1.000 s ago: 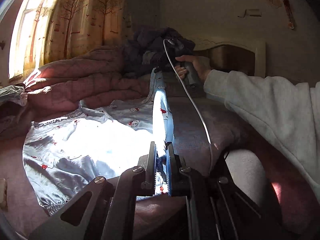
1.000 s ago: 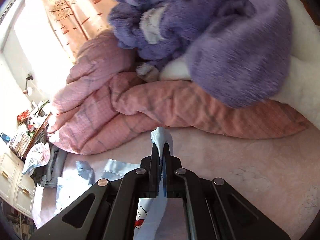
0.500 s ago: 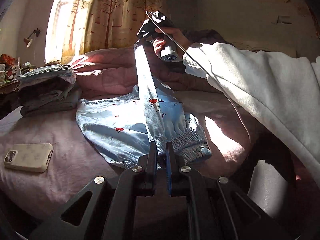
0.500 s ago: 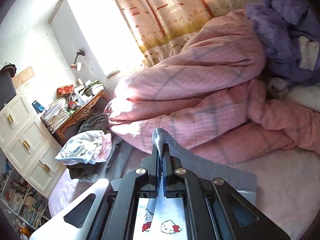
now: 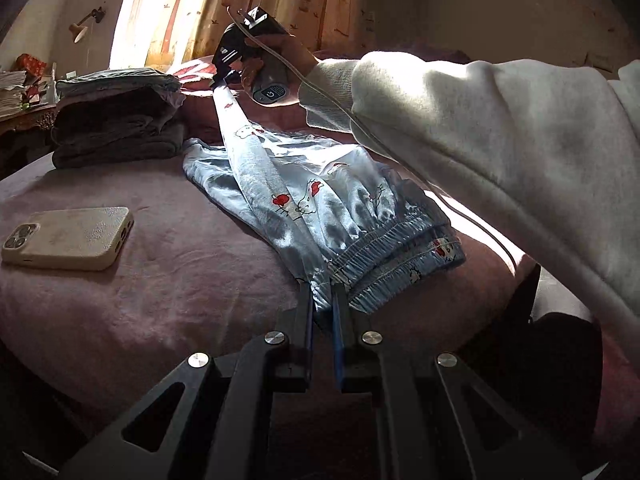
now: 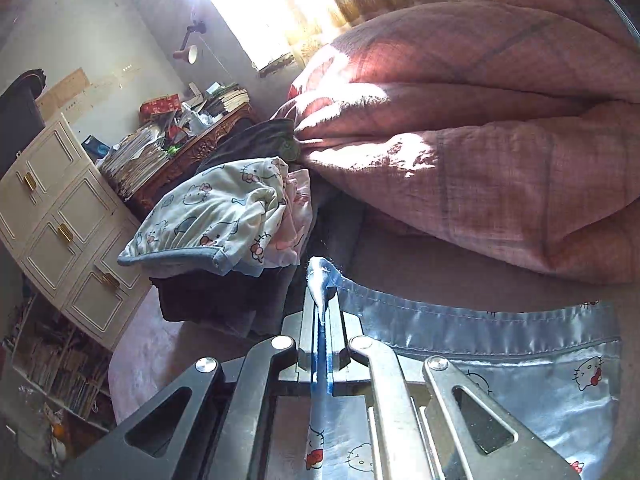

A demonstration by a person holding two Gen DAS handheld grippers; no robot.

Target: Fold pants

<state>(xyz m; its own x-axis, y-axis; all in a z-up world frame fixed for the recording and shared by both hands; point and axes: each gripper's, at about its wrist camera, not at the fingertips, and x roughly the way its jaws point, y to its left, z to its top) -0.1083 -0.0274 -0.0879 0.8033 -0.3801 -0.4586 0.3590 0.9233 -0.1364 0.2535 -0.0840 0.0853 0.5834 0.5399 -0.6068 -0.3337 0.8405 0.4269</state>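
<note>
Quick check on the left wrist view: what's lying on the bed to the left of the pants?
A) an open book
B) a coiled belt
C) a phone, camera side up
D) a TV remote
C: a phone in a pale case lies flat on the bed with its camera lenses facing up, apart from the blue pants that the left gripper and the right gripper pinch.

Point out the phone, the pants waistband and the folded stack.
phone [image 5: 70,239], left wrist view, middle of its back.
waistband [image 5: 394,254], left wrist view, gathered elastic band.
stack [image 5: 116,120], left wrist view, side of the dark folded layers.
</note>
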